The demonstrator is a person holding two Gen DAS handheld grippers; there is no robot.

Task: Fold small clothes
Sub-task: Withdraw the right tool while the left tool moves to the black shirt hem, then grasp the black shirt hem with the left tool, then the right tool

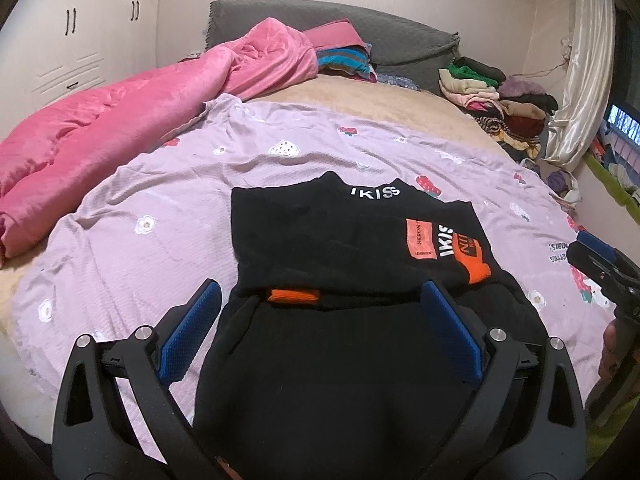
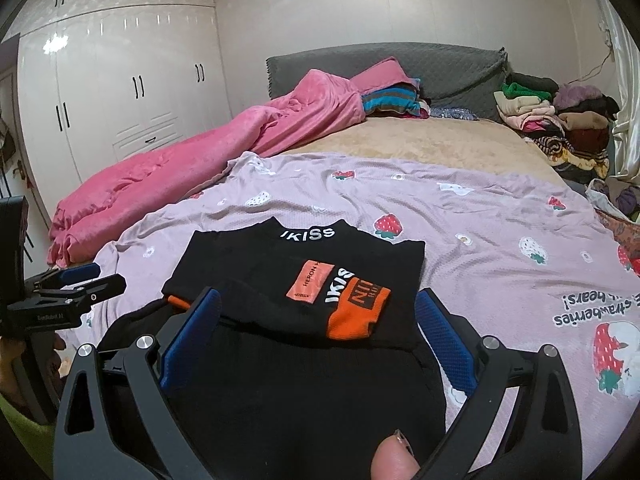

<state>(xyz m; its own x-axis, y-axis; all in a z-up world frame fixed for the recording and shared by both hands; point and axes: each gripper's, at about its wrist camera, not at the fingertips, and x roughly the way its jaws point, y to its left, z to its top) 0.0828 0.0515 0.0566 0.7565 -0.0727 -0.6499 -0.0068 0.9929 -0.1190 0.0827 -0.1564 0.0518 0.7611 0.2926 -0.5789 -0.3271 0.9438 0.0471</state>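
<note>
A small black top (image 1: pixel 320 236) with orange patches and white "IKISS" lettering lies on the lilac strawberry-print sheet (image 1: pixel 140 264). Its upper part is folded, with an orange-cuffed sleeve laid across the chest (image 2: pixel 356 312). The unfolded black lower part reaches toward both cameras. My left gripper (image 1: pixel 320 286) is open, its blue pads (image 1: pixel 188 336) either side of the lower part and holding nothing. My right gripper (image 2: pixel 318 294) is open the same way over the same cloth (image 2: pixel 300 380). Each gripper shows at the edge of the other's view: right gripper (image 1: pixel 592 254), left gripper (image 2: pixel 86 280).
A pink blanket (image 1: pixel 120 120) lies bunched along the bed's left side. Stacked clothes (image 1: pixel 500 96) sit at the far right by the grey headboard (image 2: pixel 400 64). White wardrobes (image 2: pixel 120 80) stand to the left. A thumb (image 2: pixel 394 460) shows at the bottom.
</note>
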